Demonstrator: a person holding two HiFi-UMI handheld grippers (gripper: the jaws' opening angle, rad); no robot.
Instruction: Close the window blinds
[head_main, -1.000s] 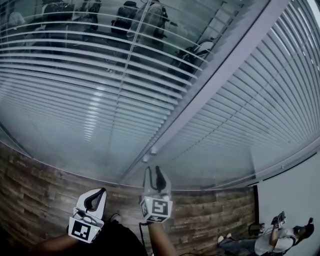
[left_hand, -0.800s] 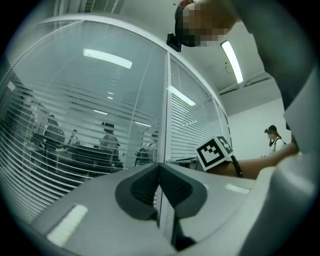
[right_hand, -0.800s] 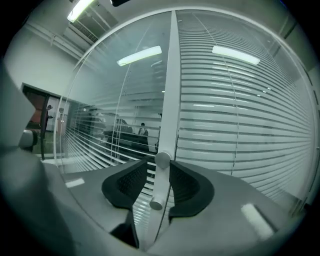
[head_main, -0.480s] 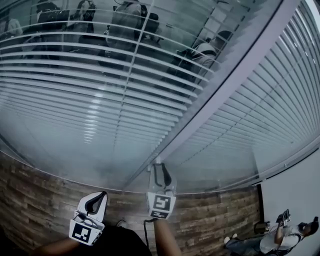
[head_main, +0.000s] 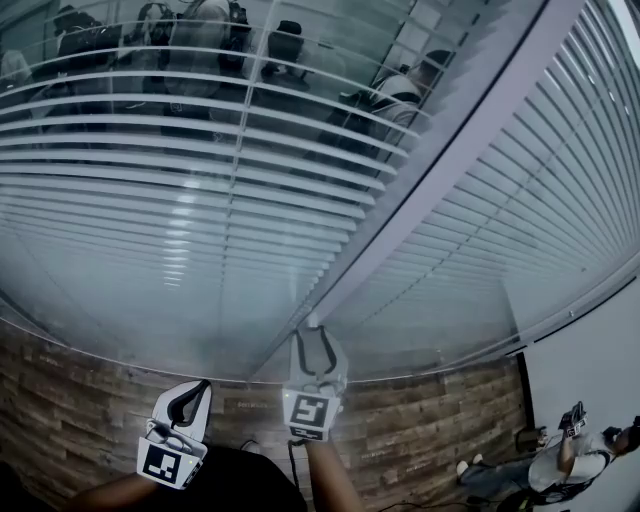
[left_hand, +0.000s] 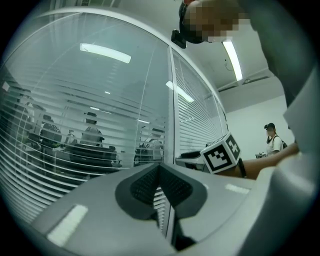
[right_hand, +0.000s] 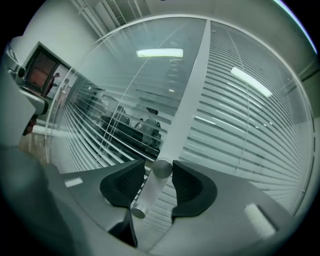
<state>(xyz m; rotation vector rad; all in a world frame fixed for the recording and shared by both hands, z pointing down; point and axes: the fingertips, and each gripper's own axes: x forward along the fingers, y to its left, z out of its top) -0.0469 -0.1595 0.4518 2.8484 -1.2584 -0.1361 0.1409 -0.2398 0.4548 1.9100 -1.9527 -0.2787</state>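
Slatted window blinds hang behind glass in a left pane (head_main: 200, 180) and a right pane (head_main: 520, 220), and their slats stand partly open. A pale frame post (head_main: 440, 180) runs between the panes. A small metal knob (right_hand: 161, 168) juts from the post's lower end. It sits between the jaws of my right gripper (right_hand: 152, 175), which are opening. A gap shows beside the left pad (right_hand: 131, 181). In the head view the right gripper (head_main: 314, 335) reaches the knob (head_main: 311, 322). My left gripper (head_main: 195, 392) hangs lower left, shut and empty (left_hand: 160, 172).
Several people sit at desks behind the glass (head_main: 200, 40). A wood-pattern floor (head_main: 430, 420) lies below the window wall. A person (head_main: 560, 460) sits at the lower right by a white wall. The right gripper's marker cube (left_hand: 221, 153) shows in the left gripper view.
The right gripper's jaws have spread wider around the knob, and it has edged closer to the post. The left gripper has stayed low and shut.
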